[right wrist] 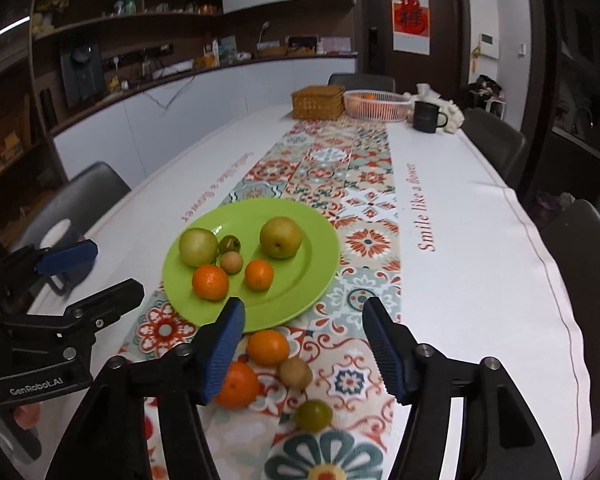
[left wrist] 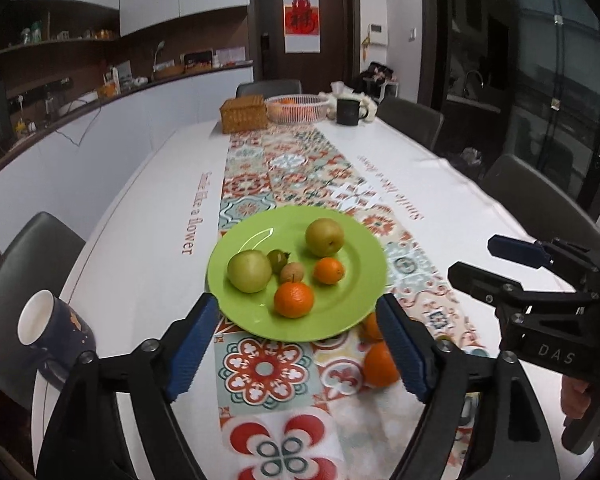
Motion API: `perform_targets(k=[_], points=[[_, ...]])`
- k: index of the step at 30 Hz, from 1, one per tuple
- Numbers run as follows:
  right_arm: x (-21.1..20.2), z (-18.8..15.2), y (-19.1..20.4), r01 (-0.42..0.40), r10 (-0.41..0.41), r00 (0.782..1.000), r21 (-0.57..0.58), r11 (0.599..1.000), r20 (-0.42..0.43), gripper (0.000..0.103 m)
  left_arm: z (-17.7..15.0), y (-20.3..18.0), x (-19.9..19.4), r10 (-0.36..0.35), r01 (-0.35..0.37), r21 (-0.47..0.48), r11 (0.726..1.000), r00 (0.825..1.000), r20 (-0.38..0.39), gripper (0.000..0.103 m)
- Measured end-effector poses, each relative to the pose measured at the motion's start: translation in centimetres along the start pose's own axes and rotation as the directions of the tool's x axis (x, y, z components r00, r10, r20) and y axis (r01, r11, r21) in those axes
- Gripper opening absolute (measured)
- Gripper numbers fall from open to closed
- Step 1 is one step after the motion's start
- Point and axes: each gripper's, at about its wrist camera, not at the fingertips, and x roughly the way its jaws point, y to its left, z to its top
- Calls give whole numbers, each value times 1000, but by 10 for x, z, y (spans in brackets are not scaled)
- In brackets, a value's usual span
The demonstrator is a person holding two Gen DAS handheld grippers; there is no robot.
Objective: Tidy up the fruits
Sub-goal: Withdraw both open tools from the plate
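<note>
A green plate (left wrist: 340, 312) (right wrist: 300, 292) sits on the patterned table runner and holds two pale green pears, two oranges, a small green fruit and a small brown fruit. Loose on the runner in front of it lie two oranges (right wrist: 267, 347) (right wrist: 238, 385), a small brown fruit (right wrist: 296, 372) and a small green fruit (right wrist: 314, 415). One loose orange also shows in the left wrist view (left wrist: 380, 364). My left gripper (left wrist: 296, 348) is open and empty, just before the plate's near rim. My right gripper (right wrist: 304, 344) is open and empty above the loose fruits.
A dark blue mug (left wrist: 54, 336) stands near the table's left edge. At the far end are a wicker box (right wrist: 318, 102), a white wire basket (right wrist: 376, 105) with oranges and a black mug (right wrist: 427, 117). Grey chairs surround the table.
</note>
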Motion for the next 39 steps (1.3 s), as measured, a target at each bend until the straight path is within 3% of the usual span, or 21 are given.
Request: perform_targets(k=[4, 17, 28, 39], points=[[-25, -7, -1, 8, -8, 999, 2, 1000, 37, 68, -2, -9, -18, -3, 3, 5, 1000, 1000, 28, 86], [-69, -36, -7, 39, -37, 996, -19, 999, 80, 68, -25, -38, -45, -27, 24, 56, 998, 998, 60, 86], [-75, -54, -5, 29, -25, 997, -56, 998, 72, 68, -41, -54, -51, -58, 45, 126, 991, 993, 102, 88], [-57, -67, -4, 28, -25, 999, -120, 992, 33, 68, -61, -58, -21, -78, 67, 183, 981, 996, 52, 88]])
